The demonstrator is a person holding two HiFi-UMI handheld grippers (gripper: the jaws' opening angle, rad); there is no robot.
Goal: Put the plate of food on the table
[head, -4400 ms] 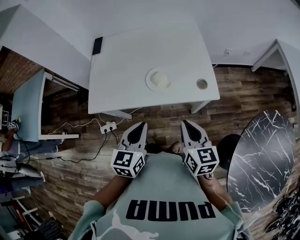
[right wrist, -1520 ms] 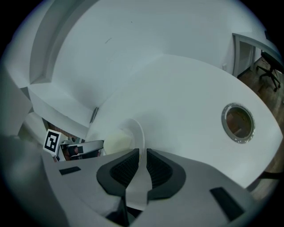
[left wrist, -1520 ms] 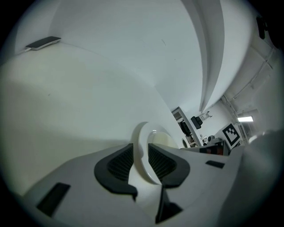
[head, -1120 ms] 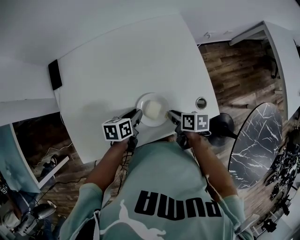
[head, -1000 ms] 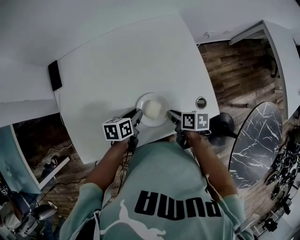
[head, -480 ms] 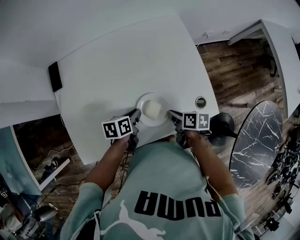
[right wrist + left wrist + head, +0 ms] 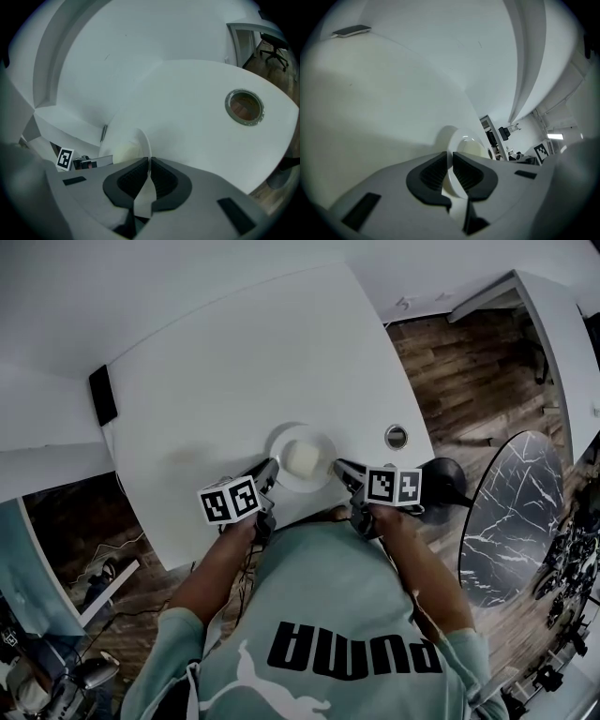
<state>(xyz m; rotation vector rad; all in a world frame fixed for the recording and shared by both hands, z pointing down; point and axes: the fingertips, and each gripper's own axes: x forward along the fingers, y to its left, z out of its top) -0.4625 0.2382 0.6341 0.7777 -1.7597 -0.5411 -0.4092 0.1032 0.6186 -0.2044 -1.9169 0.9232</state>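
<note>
- Grey left tool [image 7: 451, 165] is clenched: its black pads [image 7: 427, 175] grip the left rim of the plate [image 7: 278, 443].
- Right tool [image 7: 149, 174] is likewise clenched, pinching the plate's right rim, seen edge-on between its jaws.
- Plate is white and round; a pale block of food [image 7: 303, 458] sits at its centre.
- Plate is held level between the two tools, over the near part of the white desk [image 7: 234, 352]; contact with the desk surface cannot be determined.
- Metal-ringed hole [image 7: 397, 437] lies in the desk right of the plate, apart from it.
- Flat black slab [image 7: 101, 395] lies at the desk's far left corner.
- Wood floor [image 7: 441, 362] and a dark marble tabletop [image 7: 511, 512] lie right of the desk.
</note>
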